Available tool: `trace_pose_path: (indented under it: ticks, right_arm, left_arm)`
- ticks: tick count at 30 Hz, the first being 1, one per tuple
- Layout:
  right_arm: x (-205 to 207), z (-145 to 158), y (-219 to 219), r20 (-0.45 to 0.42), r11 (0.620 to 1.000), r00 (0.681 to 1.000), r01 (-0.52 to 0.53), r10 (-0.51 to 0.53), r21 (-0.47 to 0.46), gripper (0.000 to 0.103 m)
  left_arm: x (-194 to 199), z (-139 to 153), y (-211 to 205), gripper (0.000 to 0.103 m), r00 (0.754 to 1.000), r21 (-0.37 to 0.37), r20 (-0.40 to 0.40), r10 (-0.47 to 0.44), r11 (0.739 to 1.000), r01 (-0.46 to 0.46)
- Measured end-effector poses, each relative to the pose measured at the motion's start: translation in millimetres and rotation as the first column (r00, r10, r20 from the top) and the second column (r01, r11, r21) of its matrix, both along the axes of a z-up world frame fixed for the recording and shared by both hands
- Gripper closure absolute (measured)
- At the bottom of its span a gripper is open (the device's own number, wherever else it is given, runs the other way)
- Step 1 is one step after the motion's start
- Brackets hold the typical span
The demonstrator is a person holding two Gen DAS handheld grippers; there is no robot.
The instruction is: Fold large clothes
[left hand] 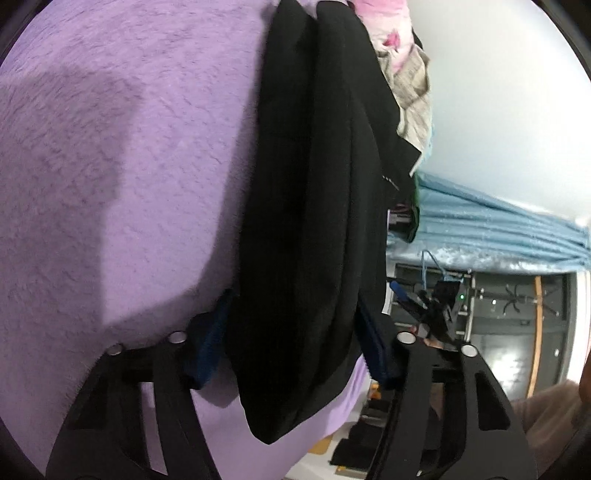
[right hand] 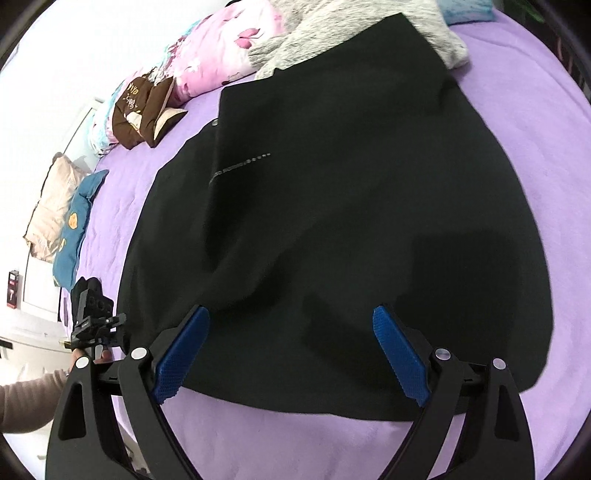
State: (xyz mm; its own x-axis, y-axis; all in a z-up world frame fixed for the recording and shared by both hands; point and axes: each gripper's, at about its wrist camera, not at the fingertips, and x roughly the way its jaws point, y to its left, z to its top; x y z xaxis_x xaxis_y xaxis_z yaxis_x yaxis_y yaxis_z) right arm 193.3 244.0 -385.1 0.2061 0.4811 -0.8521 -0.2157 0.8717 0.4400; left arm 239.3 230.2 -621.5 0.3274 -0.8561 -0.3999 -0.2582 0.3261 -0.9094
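A large black garment (right hand: pixel 332 206) lies spread on the purple bedspread (right hand: pixel 295 439). In the right wrist view my right gripper (right hand: pixel 291 354) hovers open over the garment's near edge, and its blue pads (right hand: pixel 181 358) touch nothing. At the far left, my left gripper (right hand: pixel 98 325) sits at the garment's left edge. In the left wrist view a thick fold of the black garment (left hand: pixel 303 221) runs between the blue pads (left hand: pixel 208 350) of my left gripper (left hand: pixel 291 347). The fold fills the gap and both pads press on it.
A pink floral quilt (right hand: pixel 221 55), a grey fluffy blanket (right hand: pixel 332 29) and a brown cushion (right hand: pixel 140 110) lie at the head of the bed. A beige pillow (right hand: pixel 51 210) and a blue one (right hand: pixel 74 229) lie at the left. A blue curtain (left hand: pixel 498 229) hangs beyond the bed.
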Motion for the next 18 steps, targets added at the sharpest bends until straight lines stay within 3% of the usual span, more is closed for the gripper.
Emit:
trace_pose_path:
  ticks: [9,12,15,18]
  right_arm:
    - [6.1,4.3,39.8,-0.007,0.998,0.999,-0.051,0.051,0.031,0.014]
    - [14.8,11.9,61.2,-0.022,0.997,0.997,-0.078,0.078,0.023,0.014]
    - [27.3,22.3,92.1,-0.060,0.994,0.992,-0.112,0.113,0.015,0.014]
    - [39.6,32.2,132.6,-0.098,0.981,0.978,-0.191,0.186,-0.046,0.012]
  left_arm:
    - [0.3,23.5,-9.0,0.077,1.000,0.074,0.026,0.013,0.997,-0.015]
    - [-1.7,27.5,-10.6,0.081,0.999,0.094,-0.003,0.040,0.995,-0.040]
    - [-1.2,26.8,-12.4,0.081,0.993,0.122,-0.092,0.076,0.990,-0.065]
    - [4.6,50.2,-24.6,0.082,0.997,0.239,-0.062,0.051,0.970,-0.035]
